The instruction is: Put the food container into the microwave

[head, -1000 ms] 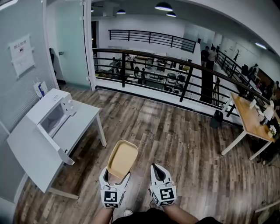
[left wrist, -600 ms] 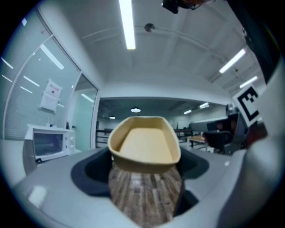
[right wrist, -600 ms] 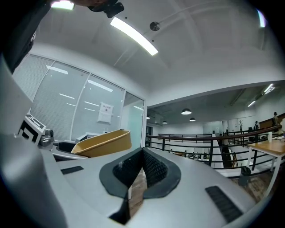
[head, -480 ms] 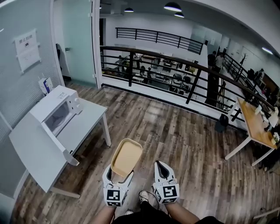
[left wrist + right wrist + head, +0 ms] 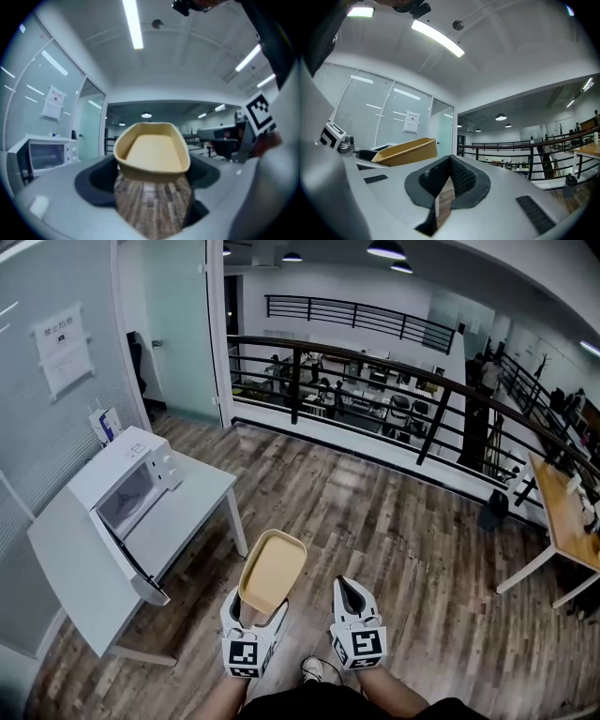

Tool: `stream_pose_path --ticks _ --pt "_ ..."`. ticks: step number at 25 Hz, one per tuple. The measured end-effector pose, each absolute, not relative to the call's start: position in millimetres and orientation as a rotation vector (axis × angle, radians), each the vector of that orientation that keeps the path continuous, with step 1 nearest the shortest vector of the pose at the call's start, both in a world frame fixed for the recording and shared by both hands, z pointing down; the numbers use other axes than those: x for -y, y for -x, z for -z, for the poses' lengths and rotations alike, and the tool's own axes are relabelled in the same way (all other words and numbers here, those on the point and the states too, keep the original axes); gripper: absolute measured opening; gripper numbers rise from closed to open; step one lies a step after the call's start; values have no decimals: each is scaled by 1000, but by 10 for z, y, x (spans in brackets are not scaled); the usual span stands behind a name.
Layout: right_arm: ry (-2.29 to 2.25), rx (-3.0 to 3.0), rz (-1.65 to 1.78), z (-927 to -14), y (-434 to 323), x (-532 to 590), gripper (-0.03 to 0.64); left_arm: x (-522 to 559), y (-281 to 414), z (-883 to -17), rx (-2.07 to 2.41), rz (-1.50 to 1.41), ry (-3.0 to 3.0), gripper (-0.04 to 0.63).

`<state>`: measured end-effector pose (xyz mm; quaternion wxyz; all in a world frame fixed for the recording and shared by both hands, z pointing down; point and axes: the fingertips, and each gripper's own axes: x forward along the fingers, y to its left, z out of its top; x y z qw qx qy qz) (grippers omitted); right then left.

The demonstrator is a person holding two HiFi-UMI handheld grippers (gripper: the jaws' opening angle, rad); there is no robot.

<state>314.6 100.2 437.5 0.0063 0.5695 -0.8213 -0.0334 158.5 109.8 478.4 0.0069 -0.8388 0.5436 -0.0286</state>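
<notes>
A tan, empty food container (image 5: pixel 273 570) sticks out level over the wooden floor, with my left gripper (image 5: pixel 255 610) shut on its near end. In the left gripper view the container (image 5: pixel 152 150) fills the middle between the jaws. My right gripper (image 5: pixel 350 592) hangs beside it on the right, shut and empty; its view shows the container (image 5: pixel 405 151) off to the left. The white microwave (image 5: pixel 127 479) stands on a white table (image 5: pixel 192 507) at the left, its door swung open toward the table's front. The microwave (image 5: pixel 42 154) is also at the left of the left gripper view, well away.
A black railing (image 5: pixel 375 381) runs across the far side of the floor. A wooden desk (image 5: pixel 572 521) stands at the right. A glass wall and door are behind the microwave table. The person's shoe (image 5: pixel 319 671) shows below the grippers.
Both grippers have moved forward across the floor, the container still held. The microwave table now sits a little nearer and further right in the head view.
</notes>
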Motion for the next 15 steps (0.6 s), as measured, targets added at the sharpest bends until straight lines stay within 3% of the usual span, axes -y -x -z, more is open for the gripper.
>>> stream_pose_path --ticks 15 --pt "-1627 2689 41 -4465 -3382 63 6 -259 -1716 -4787 -1921 161 2457 443"
